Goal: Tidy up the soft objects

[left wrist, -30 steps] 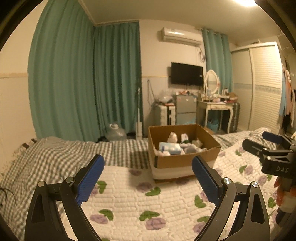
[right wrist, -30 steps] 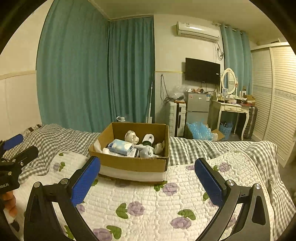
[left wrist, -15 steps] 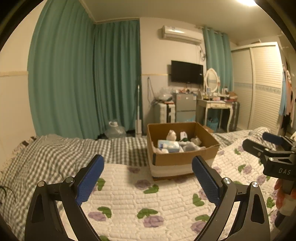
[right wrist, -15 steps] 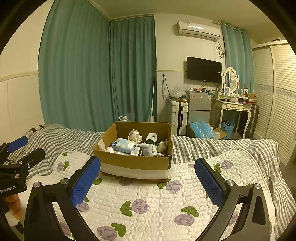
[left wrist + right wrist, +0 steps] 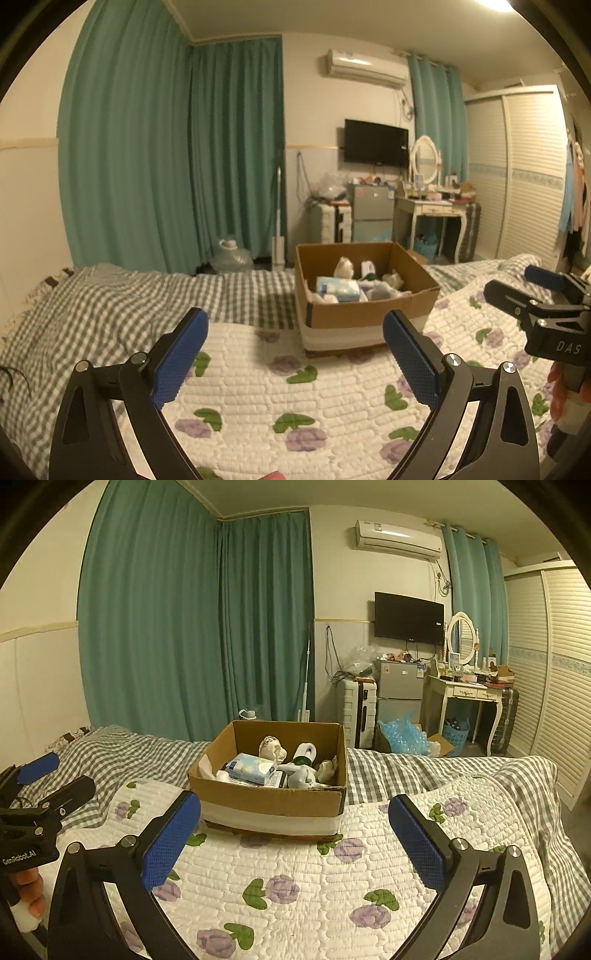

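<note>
Readable text: "DAS" on the right gripper (image 5: pixel 546 291) body as seen from the left wrist view; "GenRobot.AI" on the left gripper (image 5: pixel 48 779) body as seen from the right wrist view. Both grippers are spread wide, blue pads bare, nothing held, hovering over the floral quilt (image 5: pixel 325 878). Soft items sit in the cardboard box (image 5: pixel 266 801) on the bed: a blue tissue pack (image 5: pixel 251 768), a beige plush (image 5: pixel 272 748), a white-grey plush (image 5: pixel 303 771). Right view alone shows the blue plastic bags (image 5: pixel 402 734) on the floor; left view alone shows the water jug (image 5: pixel 232 255).
</note>
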The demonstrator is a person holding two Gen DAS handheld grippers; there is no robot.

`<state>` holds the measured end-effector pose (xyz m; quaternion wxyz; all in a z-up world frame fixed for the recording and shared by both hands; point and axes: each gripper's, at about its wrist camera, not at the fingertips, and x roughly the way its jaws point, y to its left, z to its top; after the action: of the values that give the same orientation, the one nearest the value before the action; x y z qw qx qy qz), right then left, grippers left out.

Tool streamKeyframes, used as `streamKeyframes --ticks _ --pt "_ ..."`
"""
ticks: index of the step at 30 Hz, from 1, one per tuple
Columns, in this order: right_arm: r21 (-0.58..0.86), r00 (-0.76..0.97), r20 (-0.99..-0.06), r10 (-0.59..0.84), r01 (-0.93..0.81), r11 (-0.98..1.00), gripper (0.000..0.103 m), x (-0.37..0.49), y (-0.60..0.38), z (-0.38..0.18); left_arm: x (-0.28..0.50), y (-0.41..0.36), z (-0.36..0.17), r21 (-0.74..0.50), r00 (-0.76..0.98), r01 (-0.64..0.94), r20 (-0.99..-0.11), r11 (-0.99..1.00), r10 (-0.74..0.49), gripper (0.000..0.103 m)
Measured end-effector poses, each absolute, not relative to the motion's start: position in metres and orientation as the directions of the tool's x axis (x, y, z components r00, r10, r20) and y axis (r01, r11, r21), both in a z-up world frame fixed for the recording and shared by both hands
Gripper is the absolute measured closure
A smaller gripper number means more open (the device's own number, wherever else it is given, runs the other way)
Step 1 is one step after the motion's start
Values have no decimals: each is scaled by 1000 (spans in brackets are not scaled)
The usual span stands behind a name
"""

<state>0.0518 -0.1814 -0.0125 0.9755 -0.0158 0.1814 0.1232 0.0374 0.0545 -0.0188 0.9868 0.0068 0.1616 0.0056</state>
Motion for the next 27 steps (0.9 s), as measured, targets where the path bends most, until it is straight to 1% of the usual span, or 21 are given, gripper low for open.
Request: streamKeyframes --ticks 27 --pt "9 898 -369 239 -254 967 1 53 -177 -19 36 53 -17 23 948 -8 -318 1000 15 6"
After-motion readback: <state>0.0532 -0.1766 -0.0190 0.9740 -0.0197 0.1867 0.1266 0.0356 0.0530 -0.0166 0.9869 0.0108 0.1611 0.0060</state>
